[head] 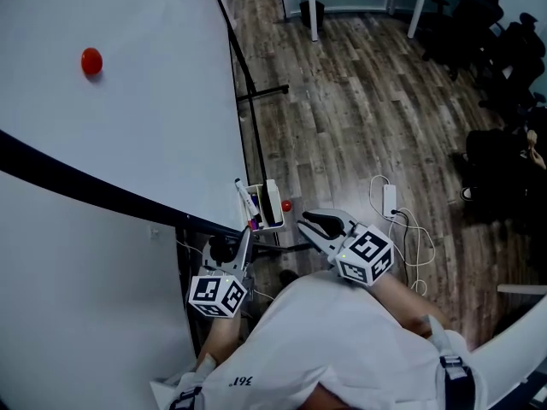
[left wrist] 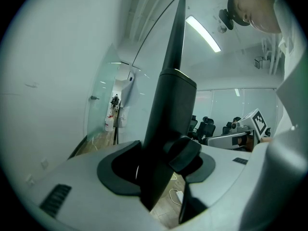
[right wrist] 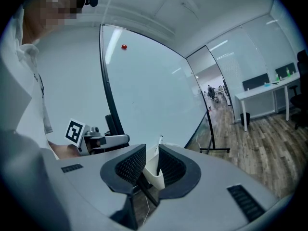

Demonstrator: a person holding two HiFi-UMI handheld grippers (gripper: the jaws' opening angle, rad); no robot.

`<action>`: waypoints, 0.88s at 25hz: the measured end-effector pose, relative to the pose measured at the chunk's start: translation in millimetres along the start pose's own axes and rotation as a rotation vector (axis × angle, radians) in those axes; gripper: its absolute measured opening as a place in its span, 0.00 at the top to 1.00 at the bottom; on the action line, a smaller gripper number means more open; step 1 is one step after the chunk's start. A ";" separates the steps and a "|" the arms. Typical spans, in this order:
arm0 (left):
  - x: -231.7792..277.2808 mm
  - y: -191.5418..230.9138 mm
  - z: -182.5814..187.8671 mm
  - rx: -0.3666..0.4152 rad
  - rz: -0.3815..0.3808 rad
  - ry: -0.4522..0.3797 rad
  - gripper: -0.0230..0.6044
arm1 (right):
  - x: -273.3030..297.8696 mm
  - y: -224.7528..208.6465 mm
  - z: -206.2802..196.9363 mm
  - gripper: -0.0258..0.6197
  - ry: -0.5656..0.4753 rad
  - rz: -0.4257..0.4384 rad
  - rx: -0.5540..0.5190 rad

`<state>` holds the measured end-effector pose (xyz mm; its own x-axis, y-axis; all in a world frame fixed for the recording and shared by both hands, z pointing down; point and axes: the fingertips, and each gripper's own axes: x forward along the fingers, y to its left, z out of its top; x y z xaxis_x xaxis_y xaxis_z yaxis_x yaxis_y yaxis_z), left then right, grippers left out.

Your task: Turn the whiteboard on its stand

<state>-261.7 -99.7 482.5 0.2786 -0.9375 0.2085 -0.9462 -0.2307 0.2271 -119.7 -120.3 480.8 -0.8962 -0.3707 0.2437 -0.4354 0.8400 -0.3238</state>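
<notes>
**Now on the frame: left gripper takes the whiteboard's edge for the turn**

Seen from the head camera, the whiteboard (head: 128, 126) fills the picture from 8 to 12 o'clock. Its face is tilted toward the lens, with a red magnet (head: 91, 61) at 10 o'clock. The black frame edge (head: 102, 190) runs down toward the centre. At 7 o'clock the left gripper (head: 242, 248) has that edge between its jaws, which stand wide and are closed on the thick bar. Just right of centre the pen tray (head: 272, 205) hangs off the frame with markers in it. The right gripper (head: 309, 223) sits just beside the tray at 5 o'clock. Its jaws are narrowly apart and hold nothing, and the white tray shows through the gap.

The turn will likely go best with the clamp kept square on the bar and the push slow and even, so the edge does not slip out. The free gripper could steady the frame clear of the tray, so the markers stay put.

The wood floor (head: 359, 118) is open from 12 to 3 o'clock. The stand leg (head: 261, 92) juts out at 12 o'clock and a white cable (head: 410, 237) lies near 4 o'clock. The office chairs (head: 504, 41) at 2 o'clock stand well apart. The tightest spot appears to be the person's own body at 6 o'clock, close to the swinging edge.
</notes>
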 end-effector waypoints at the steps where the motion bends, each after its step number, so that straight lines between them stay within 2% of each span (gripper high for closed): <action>1: -0.5 -0.1 0.3 -0.001 0.001 0.001 0.63 | 1.0 -0.5 1.0 0.83 0.000 0.001 0.001; 22: 1.2 2.2 -2.2 0.016 0.010 0.005 0.63 | -7.5 -1.3 -9.1 0.83 0.001 -0.006 0.003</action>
<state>-263.1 -100.7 485.4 0.2700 -0.9385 0.2151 -0.9513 -0.2256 0.2099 -111.6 -115.0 487.8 -0.8935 -0.3753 0.2464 -0.4411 0.8366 -0.3249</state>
